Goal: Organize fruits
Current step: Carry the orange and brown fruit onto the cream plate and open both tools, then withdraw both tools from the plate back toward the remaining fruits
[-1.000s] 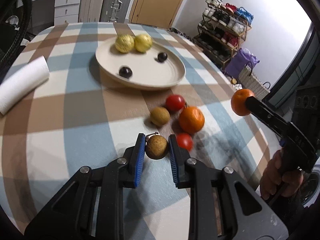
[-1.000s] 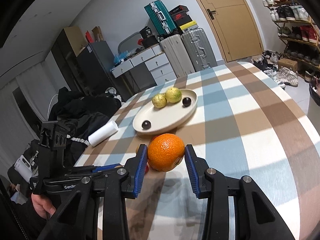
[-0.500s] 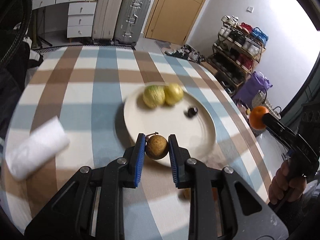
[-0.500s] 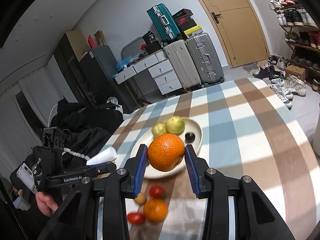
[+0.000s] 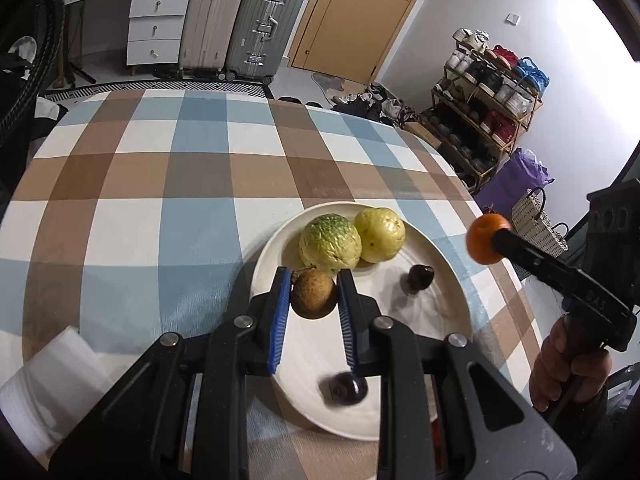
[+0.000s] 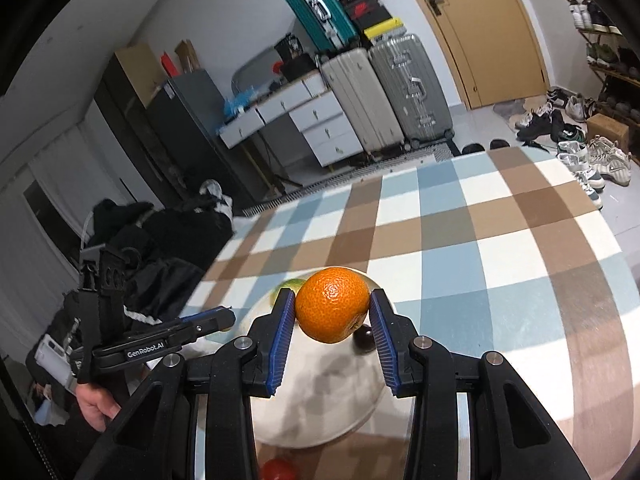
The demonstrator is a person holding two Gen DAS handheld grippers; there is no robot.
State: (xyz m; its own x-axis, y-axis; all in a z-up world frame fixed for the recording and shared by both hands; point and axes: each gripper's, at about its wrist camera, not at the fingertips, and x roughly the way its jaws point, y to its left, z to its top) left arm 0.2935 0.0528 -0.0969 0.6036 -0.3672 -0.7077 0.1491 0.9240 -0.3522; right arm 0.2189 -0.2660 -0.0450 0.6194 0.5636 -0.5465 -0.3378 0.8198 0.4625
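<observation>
My left gripper (image 5: 314, 294) is shut on a small round brown fruit (image 5: 313, 294) and hangs over the near-left part of the cream plate (image 5: 456, 276). On the plate lie two yellow-green guavas (image 5: 330, 245) and two dark small fruits (image 5: 418, 279). My right gripper (image 6: 332, 312) is shut on an orange (image 6: 333, 309) above the plate (image 6: 312, 408); from the left wrist view that orange (image 5: 485, 239) hovers past the plate's right rim. A red tomato (image 6: 279, 469) shows at the bottom edge on the checked tablecloth.
A white paper roll (image 5: 44, 384) lies on the table at the near left. Suitcases (image 5: 264, 24) and a drawer unit (image 5: 156, 28) stand beyond the far edge, a shoe rack (image 5: 484, 92) to the right. A hand (image 5: 568, 364) holds the right gripper's handle.
Both grippers have carried their fruits forward from the loose fruits to over the plate. The tomatoes and the other orange have dropped out of the left wrist view.
</observation>
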